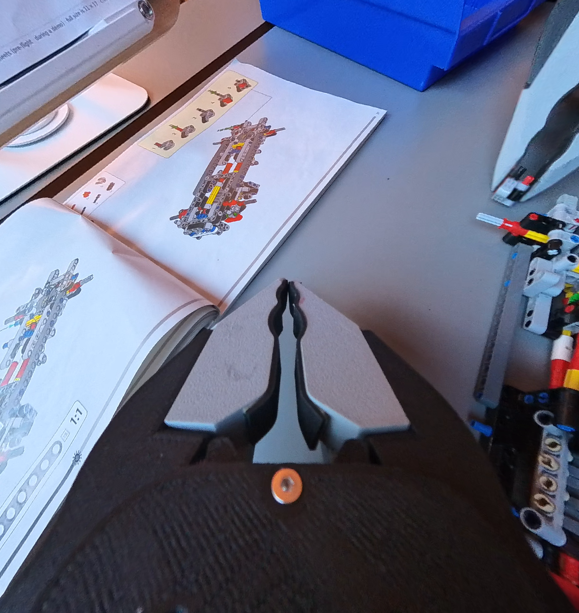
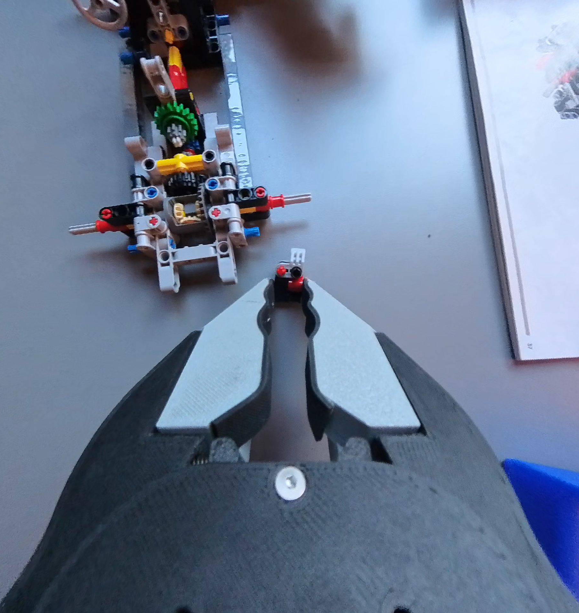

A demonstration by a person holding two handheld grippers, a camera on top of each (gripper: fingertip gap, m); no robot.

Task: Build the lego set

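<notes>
In the left wrist view, the left gripper (image 1: 288, 286) hovers over the grey table (image 1: 397, 232), its wavy black pads meeting at the tips with nothing between them; the fingers are matte grey wedges on a ribbed black printed body. At ten o'clock lies an open booklet (image 1: 215, 185) of glossy white pages with coloured build drawings, its spine just beside the fingertips. At twelve to one o'clock stands a blue plastic bin (image 1: 381, 39); its inside is not visible. At two o'clock the right gripper (image 1: 527, 185) pinches a small black-and-red part (image 1: 517, 187), and at three o'clock lies a brick model (image 1: 553, 298) of studless grey, black, yellow and red beams. In the right wrist view, the right gripper (image 2: 288, 288) has its pads pressed narrowly on the part (image 2: 289, 282), a black block with red pins and a pale grey axle end, held over the table (image 2: 381, 166). The model (image 2: 182, 199), with a green gear and grey frame, lies at eleven o'clock, near the part but apart from it. The booklet (image 2: 540, 232) is at two o'clock, the bin's corner (image 2: 553, 517) at four.
</notes>
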